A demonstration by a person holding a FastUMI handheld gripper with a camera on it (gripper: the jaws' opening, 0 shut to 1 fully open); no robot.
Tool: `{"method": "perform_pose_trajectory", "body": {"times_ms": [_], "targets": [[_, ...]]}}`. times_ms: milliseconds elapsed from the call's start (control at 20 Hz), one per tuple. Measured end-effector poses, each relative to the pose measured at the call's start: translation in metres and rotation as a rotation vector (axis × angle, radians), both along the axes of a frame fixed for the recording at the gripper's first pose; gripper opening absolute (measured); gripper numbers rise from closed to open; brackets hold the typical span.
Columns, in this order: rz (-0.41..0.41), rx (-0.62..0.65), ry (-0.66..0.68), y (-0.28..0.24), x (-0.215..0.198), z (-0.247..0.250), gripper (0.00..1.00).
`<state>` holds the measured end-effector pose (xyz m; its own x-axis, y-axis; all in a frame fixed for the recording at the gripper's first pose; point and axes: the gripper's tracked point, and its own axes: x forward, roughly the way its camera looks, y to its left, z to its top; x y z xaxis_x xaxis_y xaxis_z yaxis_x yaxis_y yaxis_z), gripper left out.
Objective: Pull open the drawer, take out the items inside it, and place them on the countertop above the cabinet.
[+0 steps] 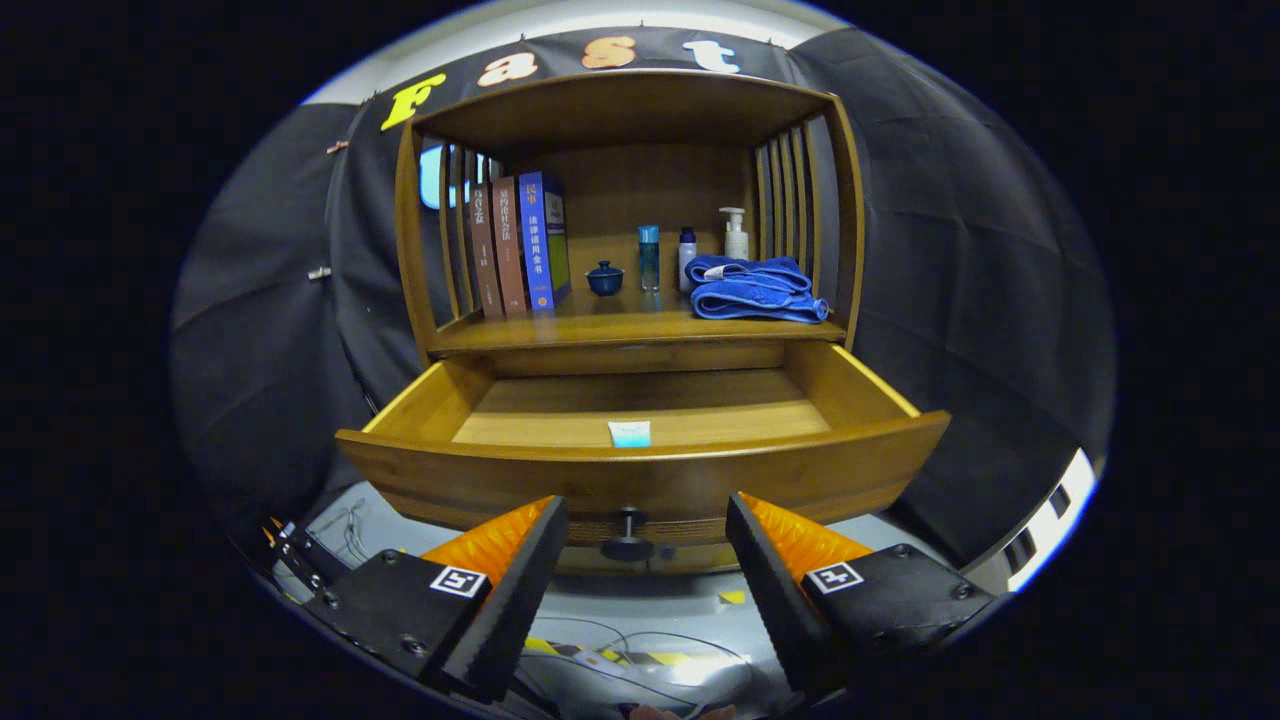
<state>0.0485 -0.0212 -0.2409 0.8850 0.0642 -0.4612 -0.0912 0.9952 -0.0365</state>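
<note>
A wooden cabinet's drawer (pixel 640 475) stands pulled out toward me. Inside it, near the front wall, lies a small pale blue-and-white packet (pixel 630 433). The drawer's dark round knob (pixel 628 535) sits between my fingertips, apart from both. My gripper (pixel 646 520) is open, just in front of the drawer's front panel, with nothing held. Above the drawer runs the countertop shelf (pixel 600 330) of the cabinet.
On the shelf stand three books (pixel 518 245) at the left, a small blue lidded cup (pixel 605 278), two small bottles (pixel 650 256), a pump bottle (pixel 736 233) and a folded blue towel (pixel 755 290) at the right. Cables lie on the floor below.
</note>
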Motion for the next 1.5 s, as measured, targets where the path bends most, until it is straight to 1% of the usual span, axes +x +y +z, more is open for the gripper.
{"method": "perform_pose_trajectory", "body": {"times_ms": [100,250,350,500,700,850,1050,1250,1450,1500], "targets": [[0.019,-0.009,0.042,0.003,0.008,0.012,1.0],[-0.002,0.068,0.087,0.008,0.032,0.03,1.0],[-0.018,0.087,0.133,0.007,0.054,0.034,1.0],[-0.01,0.113,0.213,0.013,0.09,0.03,1.0],[-0.003,0.122,0.365,0.022,0.133,-0.001,1.0],[0.012,0.071,0.516,0.025,0.155,-0.035,1.0],[0.014,-0.008,0.649,0.029,0.17,-0.075,1.0],[-0.006,-0.029,0.769,0.03,0.171,-0.113,1.0],[-0.039,-0.031,0.854,0.024,0.173,-0.14,0.89],[-0.039,-0.035,0.837,0.027,0.183,-0.135,0.86]]}}
